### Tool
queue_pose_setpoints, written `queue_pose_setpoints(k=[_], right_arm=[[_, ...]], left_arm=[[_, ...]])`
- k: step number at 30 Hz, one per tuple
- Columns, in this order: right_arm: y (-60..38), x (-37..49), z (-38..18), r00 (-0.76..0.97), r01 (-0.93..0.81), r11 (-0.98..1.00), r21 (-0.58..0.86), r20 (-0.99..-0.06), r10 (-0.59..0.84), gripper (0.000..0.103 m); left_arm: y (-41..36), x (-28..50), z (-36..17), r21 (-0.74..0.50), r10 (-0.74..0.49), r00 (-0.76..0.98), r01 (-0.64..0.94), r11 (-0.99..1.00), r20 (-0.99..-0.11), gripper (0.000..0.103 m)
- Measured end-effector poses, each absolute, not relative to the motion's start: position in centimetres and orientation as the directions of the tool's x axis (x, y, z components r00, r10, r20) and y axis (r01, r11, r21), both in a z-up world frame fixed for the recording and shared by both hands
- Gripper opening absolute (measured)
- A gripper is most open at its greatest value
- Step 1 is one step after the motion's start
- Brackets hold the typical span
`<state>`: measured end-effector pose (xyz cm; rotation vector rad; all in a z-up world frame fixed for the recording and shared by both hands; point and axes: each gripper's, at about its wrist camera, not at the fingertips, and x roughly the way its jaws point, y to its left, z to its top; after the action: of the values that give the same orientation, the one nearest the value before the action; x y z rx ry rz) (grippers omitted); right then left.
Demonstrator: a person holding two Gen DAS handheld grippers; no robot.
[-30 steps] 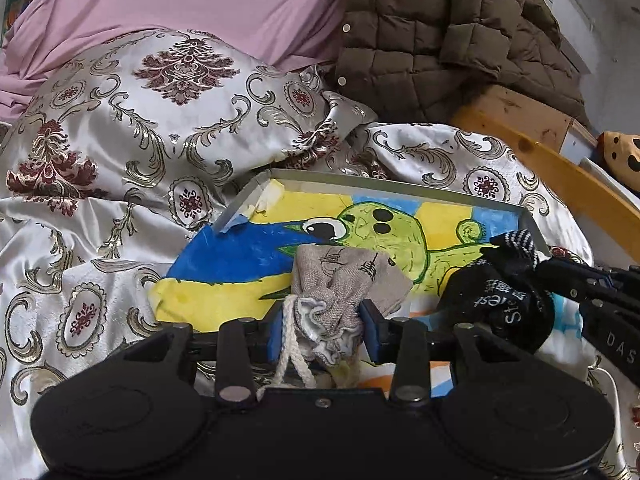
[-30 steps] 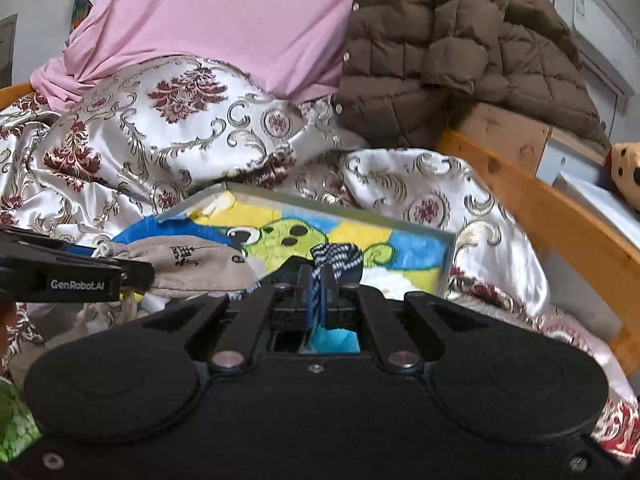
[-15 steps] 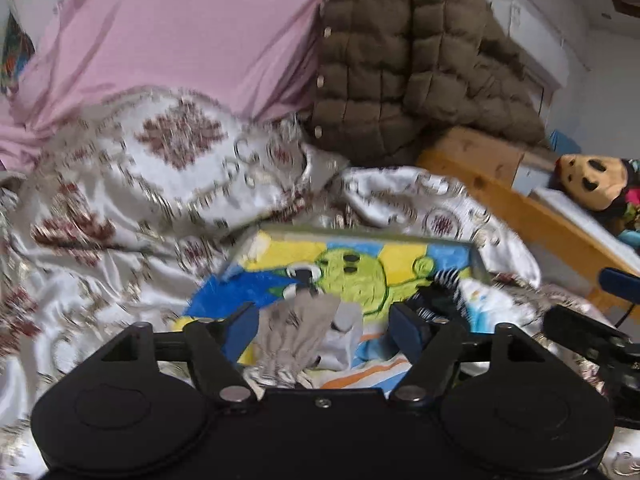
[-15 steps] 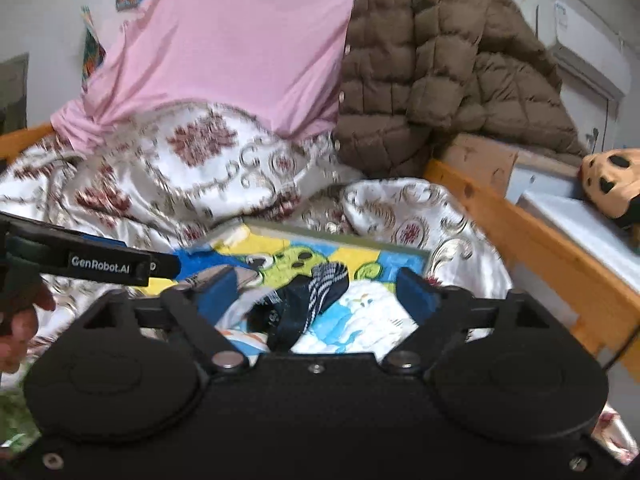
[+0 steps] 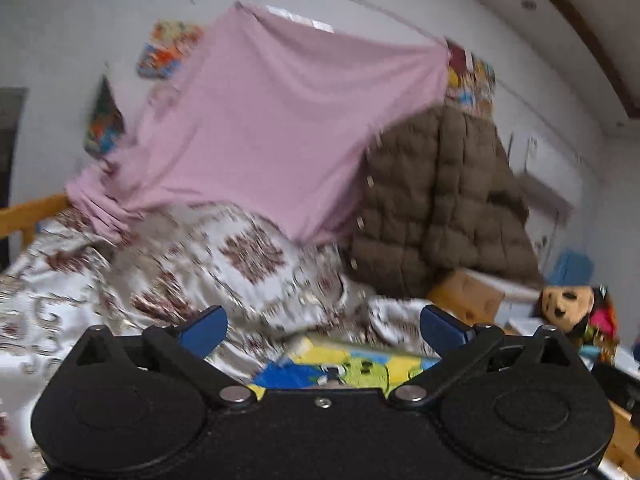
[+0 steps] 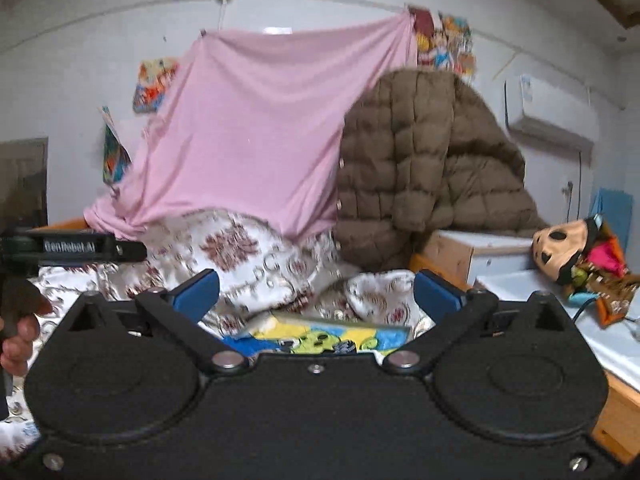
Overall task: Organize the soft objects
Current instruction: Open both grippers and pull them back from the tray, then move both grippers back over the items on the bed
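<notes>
Both claws lifted and backed off since a second ago: then my left claw (image 5: 322,328) was clamped on the grey pouch and my right claw (image 6: 316,294) was pinched on the striped cuff of the dark sock. Now nothing is between either pair of blue pads; jaws on both are spreading wide, still opening.

Left view is motion-blurred. Cartoon tray (image 5: 340,364) sits low, just ahead of and below the left claw, mostly hidden behind the claw body. Can't make out the pouch on it from here.

Right view: same tray (image 6: 384,334) just below the gap between my pads. A small dark patterned bit, likely the sock (image 6: 345,346), lies on the tray near its front edge; too small to be sure. Pouch not visible.

Beyond the tray: patterned satin quilt (image 6: 240,256), pink sheet (image 6: 260,136) hung behind it, brown puffer jacket (image 6: 424,168) to the right of that. Plush toy (image 6: 560,248) far right on the white ledge.

Left claw's arm pokes in at the right view's left edge, my hand (image 6: 18,336) gripping its handle.
</notes>
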<state>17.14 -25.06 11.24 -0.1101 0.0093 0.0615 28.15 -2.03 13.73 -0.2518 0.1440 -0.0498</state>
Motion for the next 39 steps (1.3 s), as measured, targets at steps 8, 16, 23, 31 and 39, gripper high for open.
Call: queue_pose_setpoints(k=[8, 16, 23, 31, 39], right_arm=[[-22.0, 10.1, 10.3, 0.995, -0.096, 0.991, -0.092, -0.03, 0.093, 0.102], [-20.7, 8.3, 8.2, 0.963, 0.027, 0.997, -0.072, -0.265, -0.045, 0.102], [-19.2, 8.4, 4.9, 0.909, 0.089, 0.993, -0.079, -0.4, -0.113, 0.102], [-17.3, 8.9, 1.2, 0.856, 0.071, 0.993, -0.093, -0.505, -0.108, 0.102], [-17.4, 8.2, -2.3, 0.828, 0.002, 1.0, -0.018, -0.56, -0.012, 0.102]], left_arm=[[-0.2, 17.9, 13.0, -0.225, -0.011, 0.994, -0.013, 0.974, -0.105, 0.102], [1.2, 10.5, 9.5, -0.112, 0.037, 0.985, -0.057, 0.992, -0.171, 0.102], [2.5, 7.7, 5.2, -0.088, 0.036, 0.943, -0.069, 0.994, -0.331, 0.102], [3.1, 7.9, 1.0, -0.062, 0.069, 0.905, -0.104, 0.993, -0.42, 0.102], [3.5, 9.5, -1.8, -0.06, 0.064, 0.836, -0.115, 0.992, -0.545, 0.102]])
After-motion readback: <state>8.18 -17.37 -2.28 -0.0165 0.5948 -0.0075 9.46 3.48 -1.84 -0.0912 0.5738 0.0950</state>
